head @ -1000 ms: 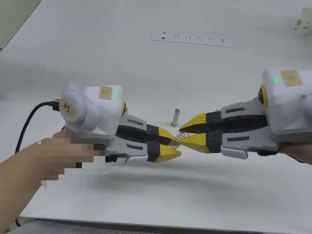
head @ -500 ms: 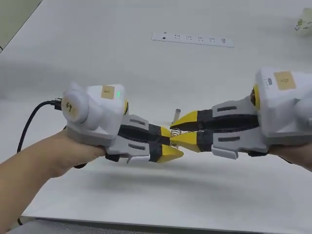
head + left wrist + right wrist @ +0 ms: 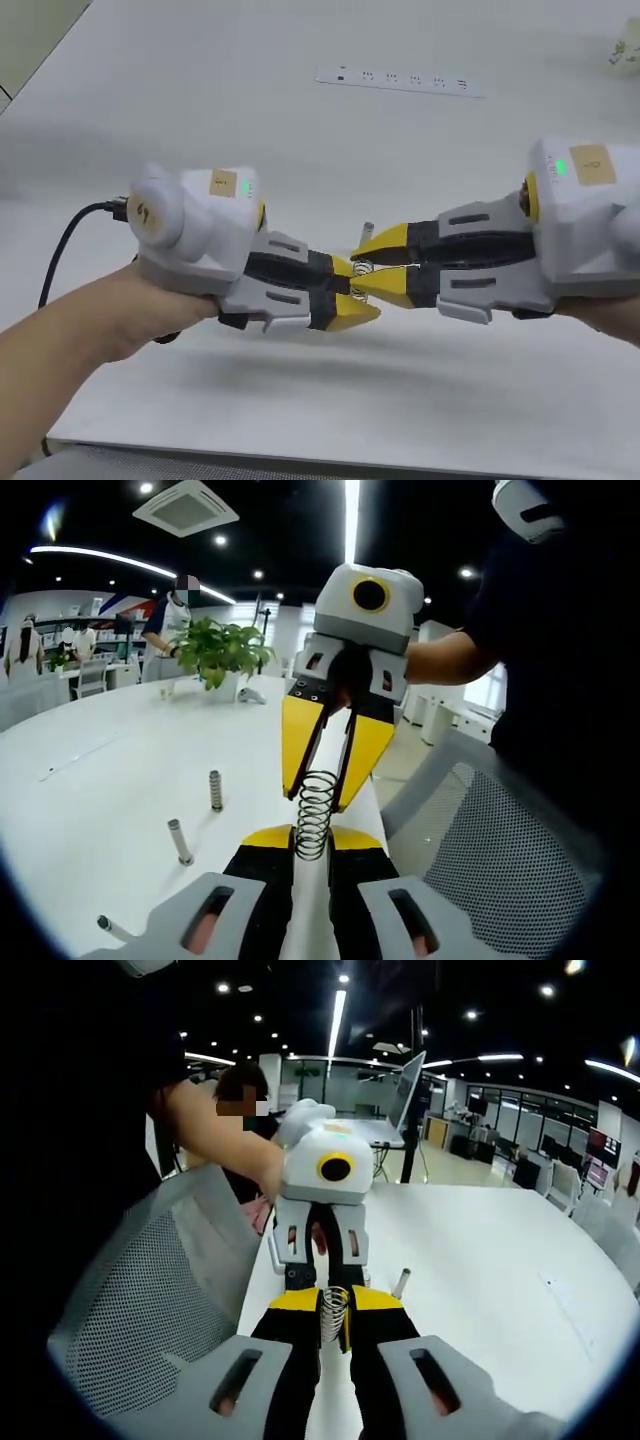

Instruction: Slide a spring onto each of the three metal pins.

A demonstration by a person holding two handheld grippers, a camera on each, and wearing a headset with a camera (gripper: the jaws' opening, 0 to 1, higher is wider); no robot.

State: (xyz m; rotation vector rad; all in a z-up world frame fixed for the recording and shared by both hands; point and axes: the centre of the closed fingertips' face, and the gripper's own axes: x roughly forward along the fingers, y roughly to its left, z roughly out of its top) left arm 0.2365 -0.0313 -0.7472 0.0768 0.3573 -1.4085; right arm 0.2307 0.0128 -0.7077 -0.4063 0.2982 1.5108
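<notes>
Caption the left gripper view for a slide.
Left gripper and right gripper hold one spring between them; a sprung pin stands on the table.

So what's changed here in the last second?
The right gripper has slid in toward the left gripper, and its jaws have narrowed onto the free end of the spring, which now looks shorter between them. The left gripper keeps its hold on the other end, about where it was. The metal pin on the table stands untouched.
</notes>
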